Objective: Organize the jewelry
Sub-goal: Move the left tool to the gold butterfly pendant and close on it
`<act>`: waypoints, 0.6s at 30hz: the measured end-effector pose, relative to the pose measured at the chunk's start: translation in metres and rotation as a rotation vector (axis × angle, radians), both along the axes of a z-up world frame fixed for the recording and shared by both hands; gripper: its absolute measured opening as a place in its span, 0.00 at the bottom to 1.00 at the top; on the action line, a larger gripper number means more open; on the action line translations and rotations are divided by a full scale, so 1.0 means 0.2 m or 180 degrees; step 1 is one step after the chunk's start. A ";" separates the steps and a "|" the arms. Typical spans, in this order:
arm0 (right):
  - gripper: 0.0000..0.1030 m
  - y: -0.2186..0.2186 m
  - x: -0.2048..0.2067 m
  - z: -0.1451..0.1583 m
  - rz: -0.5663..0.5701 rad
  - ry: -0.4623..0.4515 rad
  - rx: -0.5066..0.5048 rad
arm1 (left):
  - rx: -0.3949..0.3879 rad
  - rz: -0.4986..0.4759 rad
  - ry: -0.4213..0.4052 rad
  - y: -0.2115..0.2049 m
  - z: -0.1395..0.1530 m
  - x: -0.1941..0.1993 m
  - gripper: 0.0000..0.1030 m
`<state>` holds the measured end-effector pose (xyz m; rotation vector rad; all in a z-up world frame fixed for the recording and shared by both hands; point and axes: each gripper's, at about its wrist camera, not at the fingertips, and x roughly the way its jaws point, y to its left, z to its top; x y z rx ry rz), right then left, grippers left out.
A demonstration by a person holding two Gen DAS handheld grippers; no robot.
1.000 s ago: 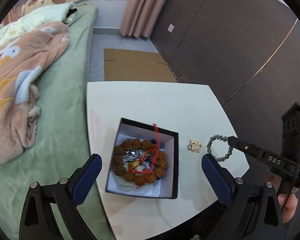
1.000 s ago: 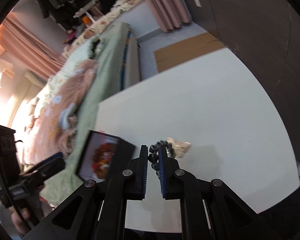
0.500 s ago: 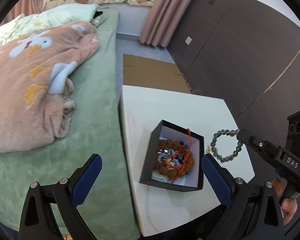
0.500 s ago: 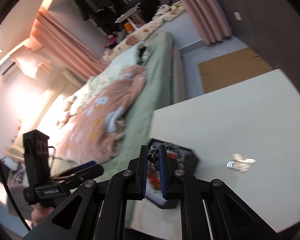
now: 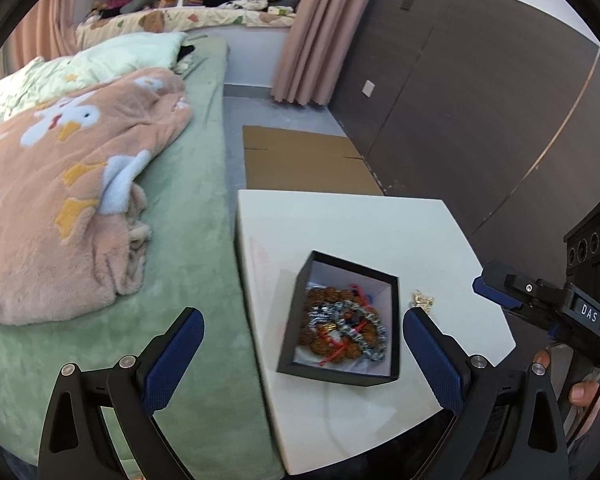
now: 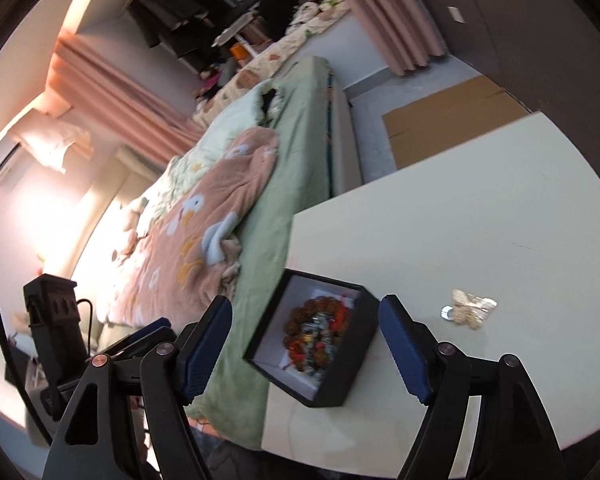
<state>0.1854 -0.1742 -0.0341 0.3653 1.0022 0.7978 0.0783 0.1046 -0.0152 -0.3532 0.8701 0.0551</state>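
Grey bead bracelet [image 5: 354, 330] lies in black box [image 5: 394, 320] between both grippers' released jaws.

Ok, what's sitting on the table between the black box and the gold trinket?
Nothing: in the right wrist view, bare white table separates the black box from the gold trinket. The left wrist view agrees.

- A white table [image 5: 340, 220] stands just beside a bed with a green cover [image 5: 196, 216].
- A pink duck-print blanket [image 5: 60, 200] lies bunched on the bed.
- Flattened cardboard [image 5: 300, 160] lies on the grey floor [image 5: 252, 108].
- Dark panelled wall [image 5: 480, 100] meets pink curtains [image 5: 324, 28].
- Warm light glows at the far side in the right wrist view.
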 end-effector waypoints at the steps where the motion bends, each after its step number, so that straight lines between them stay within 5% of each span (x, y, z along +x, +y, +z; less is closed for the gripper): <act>1: 0.74 -0.03 0.00 0.01 -0.0031 -0.0005 0.0014 | 0.0004 -0.0024 -0.0011 -0.02 0.00 0.01 0.97; 18: 0.74 -0.52 0.08 -0.04 -0.0483 0.0171 -0.0146 | 0.0066 -0.0619 0.0020 -0.49 0.00 0.25 0.87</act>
